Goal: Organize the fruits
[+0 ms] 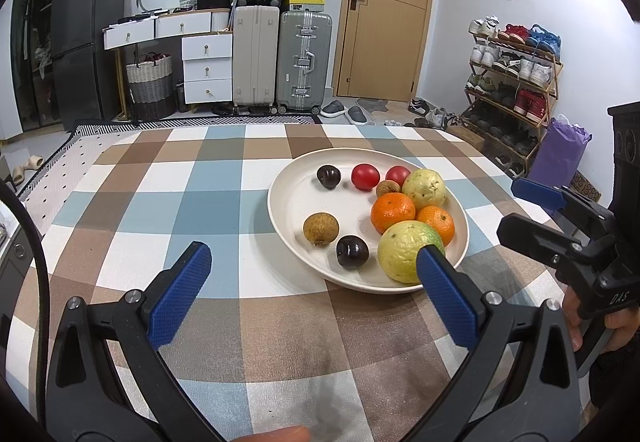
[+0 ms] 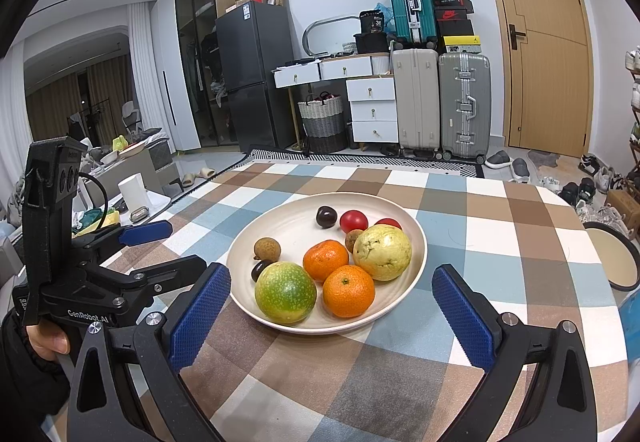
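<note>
A cream plate on the checked tablecloth holds several fruits: two guavas, two oranges, two red tomatoes, dark plums and a brown longan. My left gripper is open and empty, just short of the plate's near edge. My right gripper is open and empty, its fingers either side of the plate's near rim. Each gripper shows in the other's view.
The checked tablecloth covers the table. A round dark-rimmed dish sits at the table's right edge. Suitcases, drawers, a door and a shoe rack stand beyond the table.
</note>
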